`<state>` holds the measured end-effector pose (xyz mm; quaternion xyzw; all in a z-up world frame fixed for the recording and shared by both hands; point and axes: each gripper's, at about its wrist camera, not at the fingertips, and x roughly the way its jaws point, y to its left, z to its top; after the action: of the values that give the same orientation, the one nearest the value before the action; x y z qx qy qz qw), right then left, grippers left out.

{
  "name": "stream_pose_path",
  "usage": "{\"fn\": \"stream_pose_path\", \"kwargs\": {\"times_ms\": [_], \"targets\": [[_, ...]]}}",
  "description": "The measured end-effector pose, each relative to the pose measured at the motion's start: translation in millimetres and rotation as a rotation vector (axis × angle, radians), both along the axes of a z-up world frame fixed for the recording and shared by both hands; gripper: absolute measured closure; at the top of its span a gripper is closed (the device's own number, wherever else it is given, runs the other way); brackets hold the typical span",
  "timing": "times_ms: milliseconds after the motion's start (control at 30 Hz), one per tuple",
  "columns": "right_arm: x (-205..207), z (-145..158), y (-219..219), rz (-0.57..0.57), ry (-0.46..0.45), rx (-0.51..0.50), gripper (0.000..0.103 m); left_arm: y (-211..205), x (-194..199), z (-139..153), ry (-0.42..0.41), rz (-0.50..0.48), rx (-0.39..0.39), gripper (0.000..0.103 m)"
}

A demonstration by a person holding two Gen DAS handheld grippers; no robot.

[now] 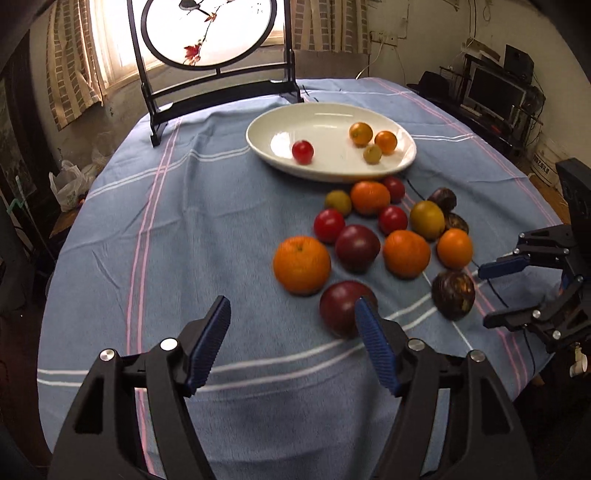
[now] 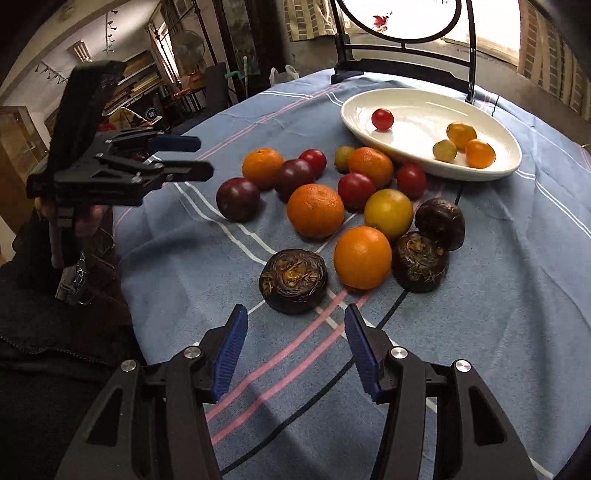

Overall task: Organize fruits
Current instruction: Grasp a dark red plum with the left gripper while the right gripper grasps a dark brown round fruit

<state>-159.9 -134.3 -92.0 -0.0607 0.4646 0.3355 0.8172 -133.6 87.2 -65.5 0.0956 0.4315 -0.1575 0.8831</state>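
Left gripper black with ribbed blue pads, fingers spread wide, nothing between them, hovering over the blue striped tablecloth. Right gripper same build, fingers also apart and empty, just short of a dark brown, rough-topped water chestnut.

Fruit sits in a loose cluster on the cloth beside the white oval ceramic dish: large round orange, glossy dark purple plum partly behind the left gripper's right-side pad, second purple plum, small red tomatoes, a yellow-green round fruit, more oranges of mixed size, and two more brown water chestnuts at the far side of the cluster. Most pieces touch or nearly touch.

Inside the dish: one small red cherry tomato alone on one side, and two small orange fruits plus one small yellow-green fruit grouped on the other.

Dark wooden stand with round painted screen stands behind the dish.
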Motion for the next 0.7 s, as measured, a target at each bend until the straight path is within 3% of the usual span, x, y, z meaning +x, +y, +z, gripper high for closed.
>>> {"fn": "stream_pose_path", "kwargs": {"times_ms": [133, 167, 433, 533, 700], "targets": [[6, -7, 13, -0.01, -0.015, -0.012, 0.048, -7, -4, -17, 0.036, -0.022, -0.012, 0.035], [7, -6, 15, -0.004, -0.014, -0.011, 0.061, -11, -2, -19, 0.038, -0.028, -0.012, 0.035], [-2, 11, 2, -0.003, -0.04, 0.003, 0.061, -36, 11, -34, 0.08, -0.058, -0.033, 0.035], [0, 16, -6, -0.024, -0.049, 0.021, 0.061, -38, 16, -37, 0.102, -0.048, -0.04, 0.063], [3, 22, -15, -0.031, -0.054, 0.038, 0.061, -35, 8, -30, 0.078, -0.056, -0.056, 0.064]]}}
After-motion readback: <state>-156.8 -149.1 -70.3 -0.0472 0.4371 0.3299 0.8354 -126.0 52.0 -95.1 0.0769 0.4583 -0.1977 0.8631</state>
